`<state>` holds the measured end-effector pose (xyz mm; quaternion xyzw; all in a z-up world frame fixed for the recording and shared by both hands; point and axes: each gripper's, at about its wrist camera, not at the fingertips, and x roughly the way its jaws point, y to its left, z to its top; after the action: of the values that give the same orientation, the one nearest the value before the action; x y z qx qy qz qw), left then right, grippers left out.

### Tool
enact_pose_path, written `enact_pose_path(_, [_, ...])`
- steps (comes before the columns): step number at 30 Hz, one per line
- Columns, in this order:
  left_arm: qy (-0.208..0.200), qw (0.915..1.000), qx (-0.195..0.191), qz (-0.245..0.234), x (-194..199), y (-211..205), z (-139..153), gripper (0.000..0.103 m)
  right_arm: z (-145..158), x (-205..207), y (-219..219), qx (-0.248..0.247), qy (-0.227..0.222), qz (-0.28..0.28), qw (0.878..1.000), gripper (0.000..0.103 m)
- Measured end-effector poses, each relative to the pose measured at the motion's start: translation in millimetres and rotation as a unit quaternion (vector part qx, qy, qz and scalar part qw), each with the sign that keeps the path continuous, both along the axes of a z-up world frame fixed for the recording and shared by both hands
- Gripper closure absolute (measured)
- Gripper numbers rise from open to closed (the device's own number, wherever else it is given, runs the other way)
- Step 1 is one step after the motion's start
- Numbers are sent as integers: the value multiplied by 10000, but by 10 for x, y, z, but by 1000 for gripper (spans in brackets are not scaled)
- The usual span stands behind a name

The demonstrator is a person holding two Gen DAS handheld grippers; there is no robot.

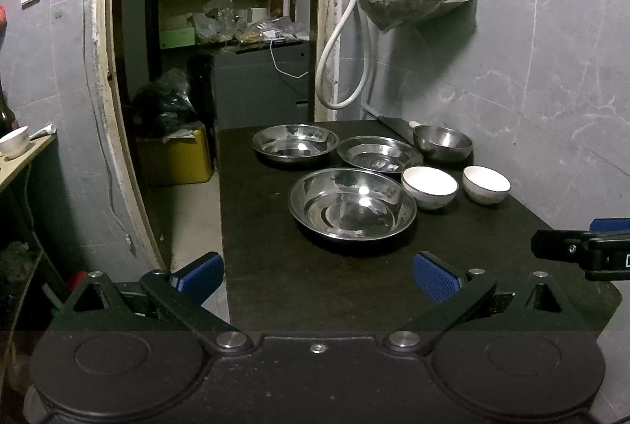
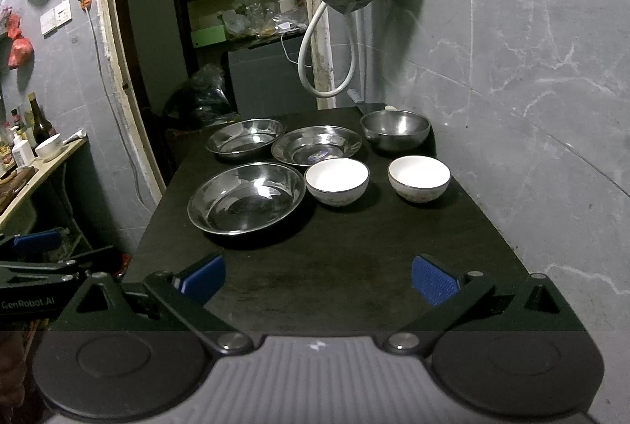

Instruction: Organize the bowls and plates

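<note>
Both grippers, left gripper (image 1: pixel 318 276) and right gripper (image 2: pixel 318 276), spread wide, empty, over near edge of surface (image 2: pixel 334 266); steel plates (image 2: pixel 247 197) and white bowls (image 2: pixel 338 180) toward far edge

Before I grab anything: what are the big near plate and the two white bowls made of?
The big near plate looks like polished steel: mirror glare and reflections. The two white bowls look like glazed ceramic: opaque white insides, dark rim line, faint outside pattern; melamine can't be ruled out.

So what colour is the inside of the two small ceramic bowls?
Plain white inside both ceramic bowls; clearest in the right wrist view.
</note>
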<state>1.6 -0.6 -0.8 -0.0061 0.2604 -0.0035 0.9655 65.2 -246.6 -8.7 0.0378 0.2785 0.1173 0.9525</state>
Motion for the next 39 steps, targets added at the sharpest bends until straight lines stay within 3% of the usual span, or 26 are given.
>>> enact_pose_path(23, [154, 9999, 1, 15, 118, 9, -100, 1, -24, 21, 17, -8, 54, -11, 10000, 0])
enact_pose_path(33, [483, 9988, -52, 100, 343, -57, -202, 1, -51, 179, -20, -149, 180, 71, 9997, 0])
enact_pose_path(39, [864, 9959, -20, 280, 650, -124, -284, 1, -105, 502, -107, -189, 260, 263, 9991, 0])
